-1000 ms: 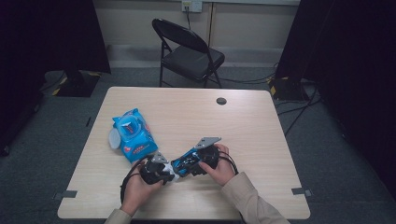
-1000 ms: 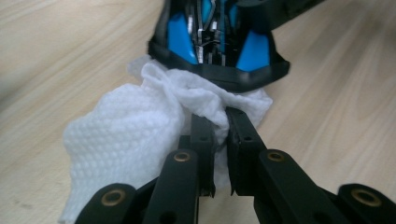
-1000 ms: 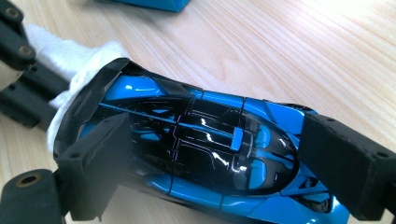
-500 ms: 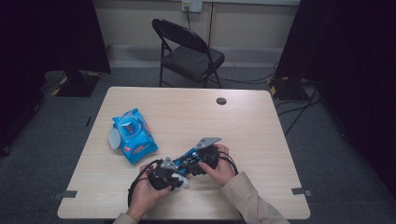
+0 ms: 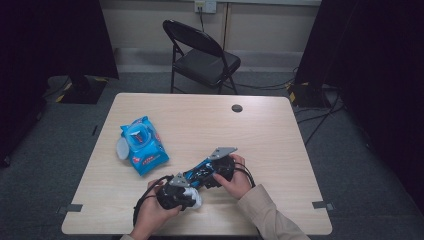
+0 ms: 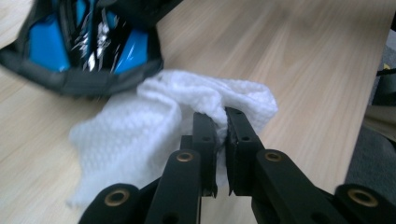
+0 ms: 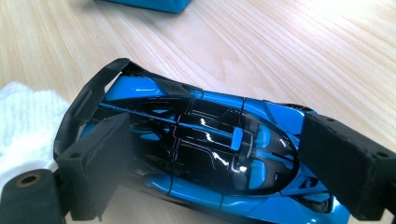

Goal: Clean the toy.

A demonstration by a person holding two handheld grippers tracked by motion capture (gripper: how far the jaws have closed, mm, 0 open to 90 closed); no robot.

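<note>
In the left gripper view, a white wipe (image 6: 154,135) is seen pinched by the left gripper (image 6: 222,122) beside the blue toy car (image 7: 205,154), clamped by the right gripper (image 7: 210,158). Farther off, the wipe packet (image 5: 143,145) lies on the table (image 5: 280,130).

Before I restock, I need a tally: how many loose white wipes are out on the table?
1. A crumpled white textured wipe lies on the light wooden table beside the blue-and-black toy car, pinched in the left tool. More may sit hidden inside the blue wipes pack.
</note>
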